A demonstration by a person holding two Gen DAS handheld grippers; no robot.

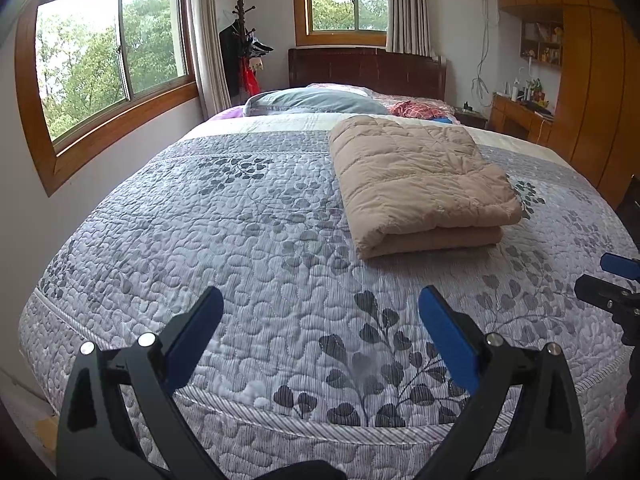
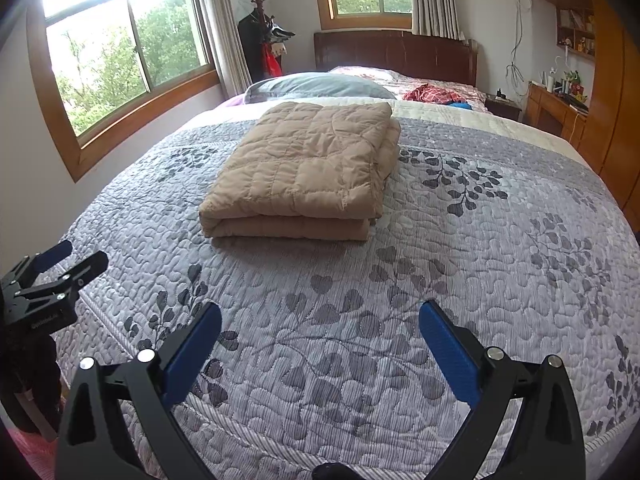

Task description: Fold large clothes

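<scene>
Blue-padded fingers of the left gripper (image 1: 320, 320) are spread wide above the foot of the grey leaf-print quilt (image 1: 248, 240), pinching nothing; the right gripper (image 2: 320, 332) is likewise spread and empty. Well ahead lies the folded tan padded garment (image 2: 304, 168), flat on the quilt, nothing between it and either gripper. Beyond it sit a grey pillow (image 2: 316, 84), a red checked cloth (image 2: 432, 92), the dark headboard (image 2: 396, 52) and a coat stand (image 2: 262, 28)

Grey pillow (image 1: 312, 102), coat rack (image 1: 240, 40), wooden desk (image 1: 520, 114).
</scene>
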